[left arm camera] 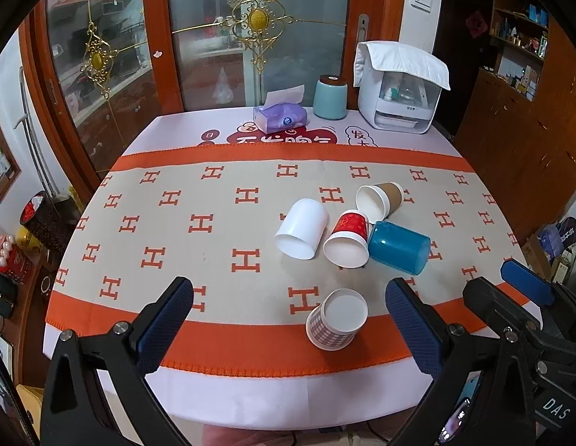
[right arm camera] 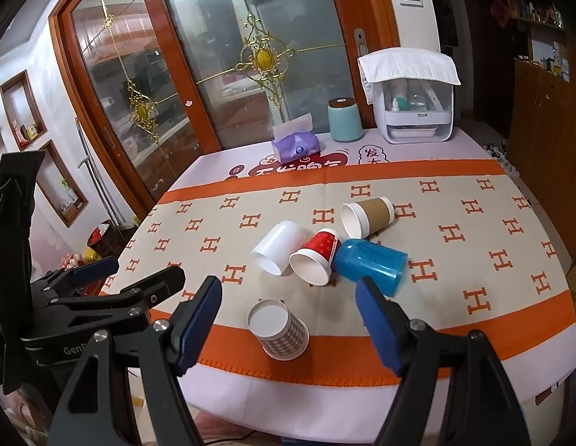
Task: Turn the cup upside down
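Note:
A plaid paper cup [left arm camera: 336, 319] [right arm camera: 279, 329] stands near the table's front edge, its flat white end facing up. Behind it lie several cups on their sides: a white cup [left arm camera: 302, 228] [right arm camera: 277, 247], a red paper cup [left arm camera: 348, 239] [right arm camera: 317, 256], a blue plastic cup [left arm camera: 399, 247] [right arm camera: 371, 260] and a brown paper cup [left arm camera: 379, 197] [right arm camera: 366, 215]. My left gripper [left arm camera: 289, 319] is open and empty, above the front edge, left of the plaid cup. My right gripper [right arm camera: 288, 319] is open and empty, with the plaid cup between its fingers in view but farther off. The right gripper shows in the left wrist view [left arm camera: 525, 286], the left gripper in the right wrist view [right arm camera: 98, 271].
At the table's back stand a purple tissue pack [left arm camera: 280, 117] [right arm camera: 297, 146], a teal canister [left arm camera: 330, 96] [right arm camera: 345, 119] and a white appliance [left arm camera: 397, 93] [right arm camera: 414, 100] with a cloth on it. Glass doors are behind the table, wooden cabinets to the right.

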Demonstrator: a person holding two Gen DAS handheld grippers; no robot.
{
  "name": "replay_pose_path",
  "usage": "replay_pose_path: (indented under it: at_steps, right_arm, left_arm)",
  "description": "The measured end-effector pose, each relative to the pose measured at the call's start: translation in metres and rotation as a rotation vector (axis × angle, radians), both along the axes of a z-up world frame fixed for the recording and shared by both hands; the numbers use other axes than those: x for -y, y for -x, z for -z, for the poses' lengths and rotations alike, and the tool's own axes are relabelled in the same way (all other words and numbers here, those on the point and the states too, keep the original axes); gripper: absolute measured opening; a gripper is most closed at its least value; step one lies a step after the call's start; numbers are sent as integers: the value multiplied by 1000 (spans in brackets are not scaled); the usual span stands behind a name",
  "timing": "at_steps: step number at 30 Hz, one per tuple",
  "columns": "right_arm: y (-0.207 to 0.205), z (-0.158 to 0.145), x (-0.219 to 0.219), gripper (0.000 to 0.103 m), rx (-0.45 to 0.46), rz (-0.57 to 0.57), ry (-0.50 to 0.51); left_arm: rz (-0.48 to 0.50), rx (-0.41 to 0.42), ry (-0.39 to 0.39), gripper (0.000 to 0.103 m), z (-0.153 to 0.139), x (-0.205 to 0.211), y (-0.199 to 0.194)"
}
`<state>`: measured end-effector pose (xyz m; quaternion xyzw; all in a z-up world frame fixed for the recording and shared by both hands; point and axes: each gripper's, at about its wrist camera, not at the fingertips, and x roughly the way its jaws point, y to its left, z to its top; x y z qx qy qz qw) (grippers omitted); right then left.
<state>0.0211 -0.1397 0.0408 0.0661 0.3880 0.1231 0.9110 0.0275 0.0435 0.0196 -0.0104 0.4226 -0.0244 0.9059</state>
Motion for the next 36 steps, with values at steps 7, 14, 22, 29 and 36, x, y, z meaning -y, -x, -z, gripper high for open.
replay_pose_path:
  at_steps: [7,14,22,29,36]
  right_arm:
    - [1,-1,-2,75,5,0,5]
    - [0,-2,-3,75,4,0,4]
    - [-2,-4,-4,75,2,3,7]
    - [-4,-3,-4,75,0,4,6]
    - [-4,-3,-3,75,1,4,7]
  left_arm:
    - [-8,8,-11,102,-3,1,0]
    - [-13,8,-10,102,-3,-1,1]
    - [-15,3,-12,102,-3,-3,0]
    - [-18,11,-25,102,-3,-4,-1]
    - [-18,10,-26,102,-2,-3,-1]
